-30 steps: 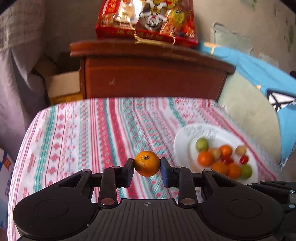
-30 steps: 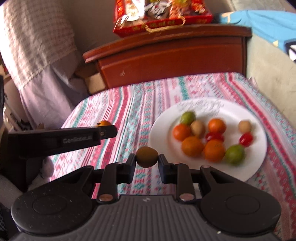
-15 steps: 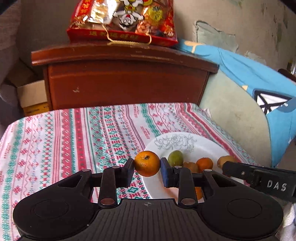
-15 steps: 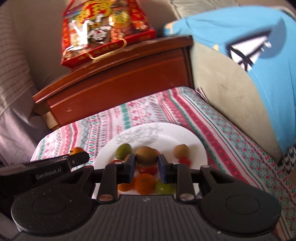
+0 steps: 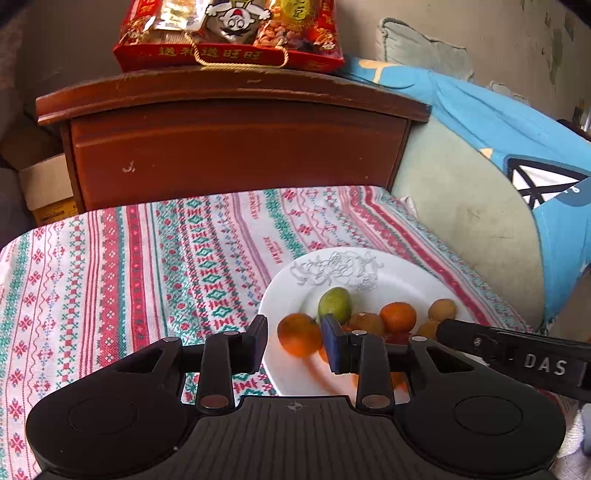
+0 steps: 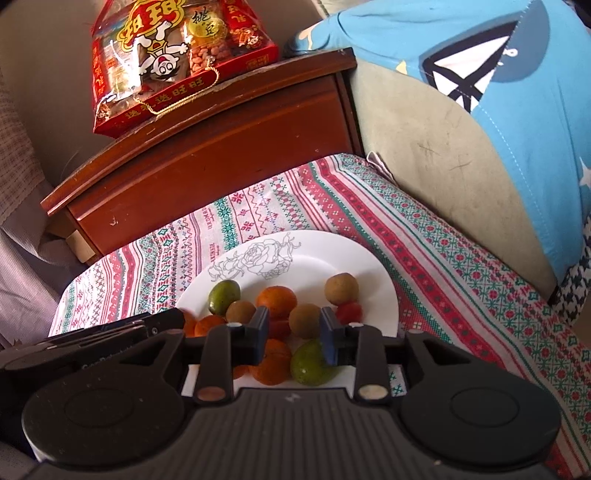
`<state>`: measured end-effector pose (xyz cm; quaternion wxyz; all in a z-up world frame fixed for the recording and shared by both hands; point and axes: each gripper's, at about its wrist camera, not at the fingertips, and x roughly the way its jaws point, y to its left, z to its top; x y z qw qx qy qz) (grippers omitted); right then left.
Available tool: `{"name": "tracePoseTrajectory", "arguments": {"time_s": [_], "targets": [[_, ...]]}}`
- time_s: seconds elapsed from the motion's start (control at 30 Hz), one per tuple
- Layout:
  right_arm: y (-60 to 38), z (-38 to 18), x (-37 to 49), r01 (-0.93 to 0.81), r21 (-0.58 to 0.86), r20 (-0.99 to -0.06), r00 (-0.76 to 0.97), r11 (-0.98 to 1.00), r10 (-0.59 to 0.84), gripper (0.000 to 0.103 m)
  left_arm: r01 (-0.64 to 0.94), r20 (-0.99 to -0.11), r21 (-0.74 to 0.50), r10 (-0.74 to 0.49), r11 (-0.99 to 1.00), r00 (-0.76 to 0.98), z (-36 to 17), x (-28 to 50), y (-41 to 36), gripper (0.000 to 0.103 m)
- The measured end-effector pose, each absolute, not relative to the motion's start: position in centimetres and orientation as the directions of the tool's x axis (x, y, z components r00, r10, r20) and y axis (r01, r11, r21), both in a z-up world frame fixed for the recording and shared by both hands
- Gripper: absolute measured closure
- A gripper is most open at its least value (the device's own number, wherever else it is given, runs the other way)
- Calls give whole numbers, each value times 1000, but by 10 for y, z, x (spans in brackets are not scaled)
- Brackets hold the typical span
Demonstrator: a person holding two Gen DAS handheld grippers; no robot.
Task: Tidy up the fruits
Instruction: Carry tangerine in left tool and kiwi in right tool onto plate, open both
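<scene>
A white plate with a rose drawing holds several fruits: oranges, green limes, brown kiwis, red tomatoes. In the left wrist view my left gripper is open over the plate's near left edge; a blurred orange is between its fingers, loose and dropping. In the right wrist view my right gripper is open over the plate; a brown kiwi lies between its fingers among the other fruit, free of the pads. A green lime lies just below.
The plate stands on a red, white and green patterned tablecloth. Behind it is a brown wooden cabinet with a red snack bag on top. A blue and green cushion lies to the right.
Both grippers opened over the plate. The left one let go of the orange, which is falling. The right one let go of the kiwi, which now lies among the fruit.
</scene>
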<state>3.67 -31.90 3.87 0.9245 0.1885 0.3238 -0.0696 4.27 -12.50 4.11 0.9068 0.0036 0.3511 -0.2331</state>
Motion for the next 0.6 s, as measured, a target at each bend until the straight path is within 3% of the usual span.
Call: {"name": "tracePoseTrajectory", "arguments": {"time_s": [0.13,0.2,0.4,0.6], "targets": [[-320,45,33,261,300,-623,782,917,-19,61,432,-642,-140,-414,891,646,51,37,-128,57],[-321,49,32,274,291,-634,773,917,-29,54,439,-640,-141,-420,887,643,55,34,-128,57],[-322,59,32,288,285,-660,751,914,-30,52,438,-658,-132,-409,889,632,64,27,-127,48],[-321,71,31,287,246,-697,717,926,-38,40,426,-693,-97,-368,900,620,73,24,-123,39]]}}
